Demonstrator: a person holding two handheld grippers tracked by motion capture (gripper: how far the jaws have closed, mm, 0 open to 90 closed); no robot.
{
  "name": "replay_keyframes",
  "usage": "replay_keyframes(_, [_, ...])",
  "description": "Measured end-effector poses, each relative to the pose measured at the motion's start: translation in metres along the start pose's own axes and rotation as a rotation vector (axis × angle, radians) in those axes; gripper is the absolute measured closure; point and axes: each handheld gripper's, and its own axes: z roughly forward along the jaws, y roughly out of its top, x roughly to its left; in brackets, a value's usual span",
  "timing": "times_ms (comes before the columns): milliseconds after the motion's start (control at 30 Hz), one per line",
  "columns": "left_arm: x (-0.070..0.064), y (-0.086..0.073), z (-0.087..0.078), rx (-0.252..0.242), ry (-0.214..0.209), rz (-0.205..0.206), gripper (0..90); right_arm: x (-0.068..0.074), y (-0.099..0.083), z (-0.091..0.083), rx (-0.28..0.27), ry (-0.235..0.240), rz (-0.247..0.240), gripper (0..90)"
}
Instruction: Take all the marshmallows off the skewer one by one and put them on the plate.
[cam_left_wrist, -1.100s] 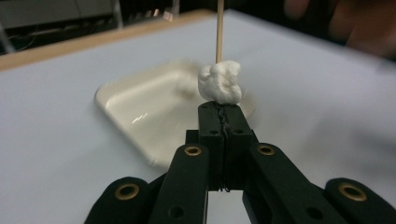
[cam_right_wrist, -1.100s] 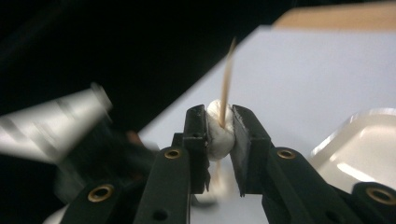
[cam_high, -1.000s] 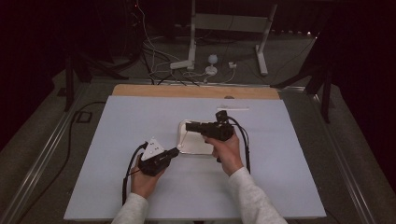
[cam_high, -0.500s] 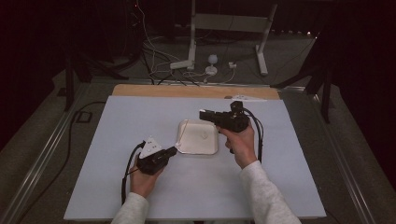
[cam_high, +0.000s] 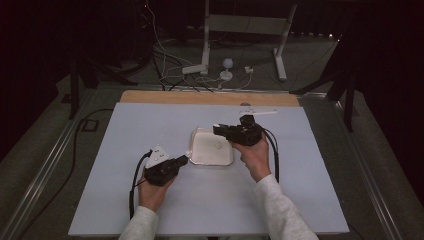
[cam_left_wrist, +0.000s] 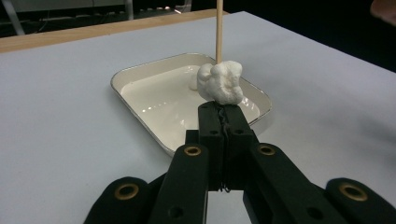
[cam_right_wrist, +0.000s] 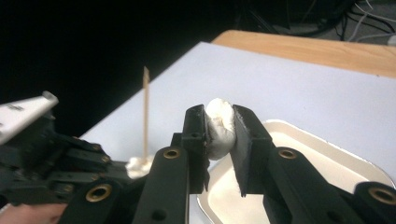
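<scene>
White marshmallow (cam_right_wrist: 219, 127) in right gripper (cam_right_wrist: 219, 133) jaws above tray (cam_high: 227, 159); left gripper (cam_left_wrist: 223, 112) jaws clenched on skewer (cam_left_wrist: 218, 30).

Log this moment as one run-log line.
left gripper: shut on skewer, marshmallow threaded | right gripper: shut on second marshmallow over tray | next: likely thread second marshmallow

A table (cam_high: 150, 125) covered in pale grey-white sheeting stands in a dim room, with a strip of bare wood (cam_high: 200, 97) along its far edge. Beyond it, on a grey floor (cam_high: 310, 65), stands a white metal stand (cam_high: 240, 30) among tangled cables (cam_high: 170, 65). Black curtains (cam_high: 50, 40) surround the space. Metal rails (cam_high: 45, 165) flank the table.
</scene>
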Motion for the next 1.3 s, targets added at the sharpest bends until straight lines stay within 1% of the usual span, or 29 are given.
replay_keyframes(67, [0.0,0.0,0.0,-0.001,-0.001,-0.002,90.0,-0.001,-0.004,0.003,0.017,-0.014,-0.004,76.2])
replay_keyframes(100, [0.0,0.0,0.0,-0.003,-0.001,-0.005,90.0,-0.001,-0.004,0.003,0.017,-0.014,-0.004,76.2])
replay_keyframes(167, [0.0,0.0,0.0,-0.006,-0.004,-0.01,90.0,-0.004,-0.01,0.009,0.04,-0.041,-0.013,75.7])
replay_keyframes(267, [0.0,0.0,0.0,-0.006,-0.006,-0.01,90.0,-0.006,-0.013,0.011,0.048,-0.057,-0.019,75.5])
replay_keyframes(333, [0.001,0.0,0.0,-0.006,-0.007,-0.012,90.0,-0.011,-0.019,0.015,0.065,-0.066,-0.01,75.5])
replay_keyframes(400, [0.001,0.0,0.0,-0.005,-0.006,-0.013,90.0,-0.011,-0.02,0.016,0.069,-0.068,-0.008,75.5])
replay_keyframes(433, [0.001,0.0,0.0,-0.007,-0.005,-0.015,90.0,-0.013,-0.024,0.02,0.085,-0.076,-0.008,75.5])
replay_keyframes(533, [0.001,0.0,0.0,-0.008,-0.006,-0.016,90.0,-0.014,-0.027,0.023,0.097,-0.083,-0.007,75.5])
replay_keyframes(633, [0.001,0.0,0.0,-0.007,-0.008,-0.016,90.0,-0.017,-0.034,0.032,0.137,-0.105,-0.006,75.1])
replay_keyframes(667, [0.001,0.0,0.0,-0.006,-0.009,-0.016,90.0,-0.017,-0.034,0.032,0.137,-0.105,-0.006,75.1])
replay_keyframes(700, [0.001,0.0,0.0,-0.006,-0.009,-0.016,90.0,-0.018,-0.036,0.035,0.148,-0.11,-0.004,74.6])
replay_keyframes(733, [0.001,0.0,0.0,-0.005,-0.009,-0.016,90.0,-0.019,-0.037,0.037,0.159,-0.114,-0.003,72.2])
replay_keyframes(767, [0.001,0.0,0.0,-0.006,-0.009,-0.017,90.0,-0.02,-0.039,0.04,0.173,-0.115,0.008,65.7])
replay_keyframes(800, [0.001,0.0,0.0,-0.006,-0.009,-0.018,90.0,-0.022,-0.041,0.044,0.187,-0.129,0.018,49.0])
replay_keyframes(833, [0.001,0.0,0.0,-0.006,-0.008,-0.018,90.0,-0.022,-0.041,0.044,0.187,-0.129,0.018,49.0])
replay_keyframes(867, [0.001,0.0,0.0,-0.007,-0.008,-0.018,90.0,-0.022,-0.041,0.045,0.193,-0.139,0.022,45.2])
replay_keyframes(933, [0.002,0.0,0.0,-0.007,-0.006,-0.019,90.0,-0.023,-0.042,0.045,0.189,-0.144,0.022,37.0])
replay_keyframes(967, [0.002,0.0,0.0,-0.007,-0.006,-0.018,90.0,-0.022,-0.041,0.043,0.177,-0.152,0.03,34.5])
replay_keyframes(1000, [0.002,0.0,0.0,-0.007,-0.006,-0.019,90.0,-0.022,-0.041,0.043,0.177,-0.152,0.03,34.5])
replay_keyframes(1033, [0.002,0.0,0.0,-0.006,-0.006,-0.019,90.0,-0.021,-0.04,0.04,0.166,-0.125,0.041,34.2])
replay_keyframes(1067, [0.002,0.0,0.0,-0.006,-0.006,-0.02,90.0,-0.021,-0.04,0.04,0.166,-0.125,0.041,34.2])
replay_keyframes(1100, [0.002,0.0,0.0,-0.006,-0.006,-0.02,90.0,-0.019,-0.04,0.039,0.163,-0.113,0.042,34.3])
replay_keyframes(1133, [0.002,0.0,0.0,-0.005,-0.006,-0.019,90.0,-0.013,-0.039,0.037,0.157,-0.077,0.038,35.6])
replay_keyframes(1200, [0.001,0.0,0.0,-0.006,-0.004,-0.02,90.0,-0.007,-0.039,0.036,0.152,-0.036,0.036,37.9])
replay_keyframes(1233, [0.001,0.0,0.0,-0.006,-0.004,-0.02,90.0,-0.007,-0.039,0.036,0.152,-0.036,0.036,37.9])
replay_keyframes(1267, [0.002,0.0,0.0,-0.006,-0.002,-0.021,90.0,0.001,-0.04,0.036,0.15,0.01,0.031,41.0])
replay_keyframes(1300, [0.001,0.0,0.0,-0.007,-0.001,-0.022,90.0,0.001,-0.04,0.036,0.15,0.01,0.031,41.0])
